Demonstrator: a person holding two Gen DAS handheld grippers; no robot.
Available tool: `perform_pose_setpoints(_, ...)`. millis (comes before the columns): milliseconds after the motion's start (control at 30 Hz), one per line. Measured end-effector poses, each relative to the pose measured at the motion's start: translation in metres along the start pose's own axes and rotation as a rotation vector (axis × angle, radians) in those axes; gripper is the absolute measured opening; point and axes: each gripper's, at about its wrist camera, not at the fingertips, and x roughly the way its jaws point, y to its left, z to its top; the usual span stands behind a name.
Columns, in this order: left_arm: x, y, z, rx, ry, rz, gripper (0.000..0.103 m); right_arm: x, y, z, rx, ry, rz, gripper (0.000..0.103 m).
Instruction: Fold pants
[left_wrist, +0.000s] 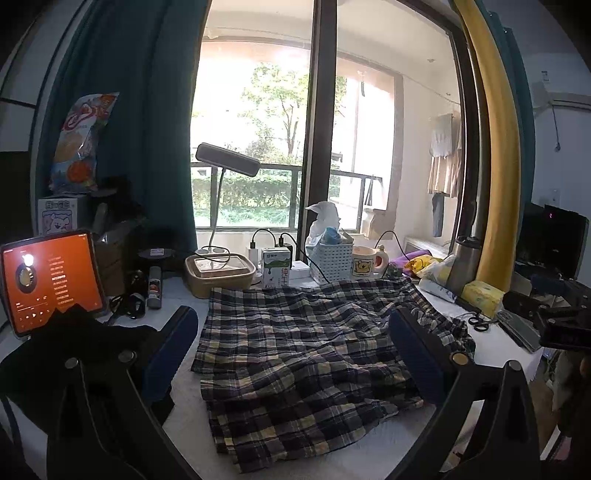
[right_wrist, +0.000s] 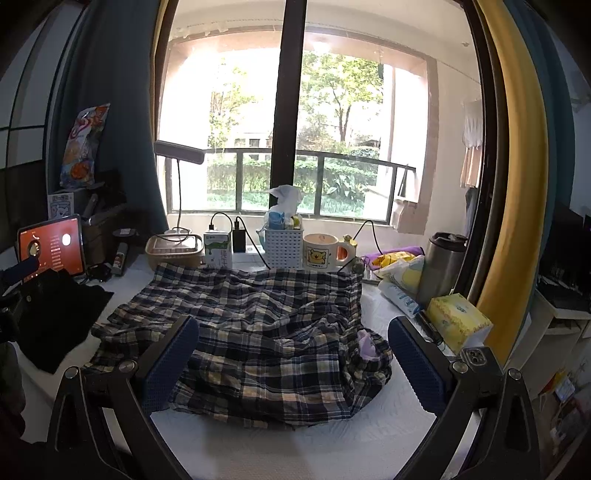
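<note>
Dark plaid pants (left_wrist: 295, 354) lie rumpled on the white table (left_wrist: 184, 421), legs toward the left, waist toward the right. They also show in the right wrist view (right_wrist: 266, 332), with a purple tag (right_wrist: 365, 345) at the bunched waist. My left gripper (left_wrist: 291, 354) is open and empty, hovering above the pants. My right gripper (right_wrist: 291, 358) is open and empty, above the pants' near edge. The right gripper's body shows at the right edge of the left wrist view (left_wrist: 554, 317).
A dark cloth (right_wrist: 51, 314) lies at the left by an orange-screen tablet (left_wrist: 51, 280). At the back stand a lunch box (left_wrist: 219, 275), milk carton (left_wrist: 275, 267), white basket (left_wrist: 332, 260), mug (left_wrist: 365, 262) and steel flask (right_wrist: 441, 266). Tissue pack (right_wrist: 458, 321), phone (right_wrist: 476, 356) and scissors (left_wrist: 478, 323) lie right.
</note>
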Motion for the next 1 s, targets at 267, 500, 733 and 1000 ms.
perform_pose_setpoints(267, -0.0003, 0.0022, -0.0001, 0.001, 0.004, 0.005, 0.102, -0.0018, -0.0009, -0.0001, 0.001, -0.001, -0.001, 0.103)
perform_pose_setpoints(500, -0.0007, 0.0030, -0.0002, 0.002, 0.007, 0.006, 0.102, -0.0026, -0.0021, -0.0008, 0.001, 0.001, 0.000, 0.103)
perform_pose_setpoints(733, -0.0012, 0.0038, -0.0005, 0.003, 0.007, 0.007, 0.102, -0.0028, -0.0025, -0.0008, 0.001, 0.000, -0.001, 0.103)
perform_pose_setpoints(1000, -0.0014, 0.0042, -0.0009, 0.003, 0.007, 0.008, 0.102, -0.0030, -0.0022, -0.0006, 0.000, 0.000, -0.001, 0.103)
